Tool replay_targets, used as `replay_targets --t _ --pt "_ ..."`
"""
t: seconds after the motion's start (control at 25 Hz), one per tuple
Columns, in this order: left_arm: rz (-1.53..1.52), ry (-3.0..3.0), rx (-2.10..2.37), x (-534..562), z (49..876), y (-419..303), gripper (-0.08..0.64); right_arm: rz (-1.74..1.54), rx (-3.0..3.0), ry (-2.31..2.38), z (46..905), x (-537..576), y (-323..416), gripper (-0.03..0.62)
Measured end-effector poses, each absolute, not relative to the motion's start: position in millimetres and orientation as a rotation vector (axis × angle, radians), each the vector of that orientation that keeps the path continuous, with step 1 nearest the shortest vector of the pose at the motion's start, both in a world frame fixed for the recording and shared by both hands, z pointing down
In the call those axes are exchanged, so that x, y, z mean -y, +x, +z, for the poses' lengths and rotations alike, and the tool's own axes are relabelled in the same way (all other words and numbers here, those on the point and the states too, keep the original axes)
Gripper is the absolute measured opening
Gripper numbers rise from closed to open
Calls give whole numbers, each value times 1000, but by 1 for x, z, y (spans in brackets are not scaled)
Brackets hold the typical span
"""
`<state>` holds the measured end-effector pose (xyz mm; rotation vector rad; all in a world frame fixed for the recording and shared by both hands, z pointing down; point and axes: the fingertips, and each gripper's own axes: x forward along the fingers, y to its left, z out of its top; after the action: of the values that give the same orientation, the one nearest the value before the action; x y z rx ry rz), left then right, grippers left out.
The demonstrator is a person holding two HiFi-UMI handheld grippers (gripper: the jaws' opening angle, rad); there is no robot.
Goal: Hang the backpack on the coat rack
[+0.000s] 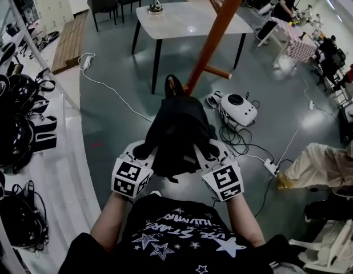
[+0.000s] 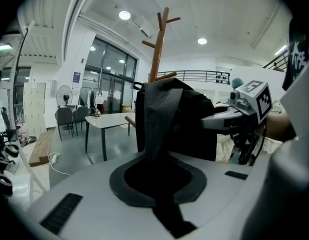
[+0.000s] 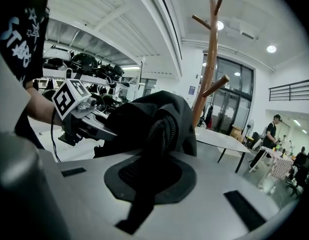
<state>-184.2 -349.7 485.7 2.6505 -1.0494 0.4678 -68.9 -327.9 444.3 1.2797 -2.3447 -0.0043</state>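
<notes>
step: carrying to rack | left gripper [image 1: 143,150] and right gripper [image 1: 211,150]: both clamped on shoulder straps [image 2: 162,121] of soft black fabric backpack [image 1: 179,127], held up between them near tall brown wooden coat rack [image 1: 215,36] | advice: raise both evenly until a strap clears a branch peg [image 3: 216,85], then lower onto it

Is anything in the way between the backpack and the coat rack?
Nothing visible is. The backpack, held by the left gripper and right gripper, is right in front of the coat rack; the table stands beyond it.
</notes>
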Motion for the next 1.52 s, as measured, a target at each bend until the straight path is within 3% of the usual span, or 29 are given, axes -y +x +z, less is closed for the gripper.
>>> replay_targets --t 1.52 --pt "653 2660 773 369 544 -167 49 294 2222 1482 513 325 -51 17"
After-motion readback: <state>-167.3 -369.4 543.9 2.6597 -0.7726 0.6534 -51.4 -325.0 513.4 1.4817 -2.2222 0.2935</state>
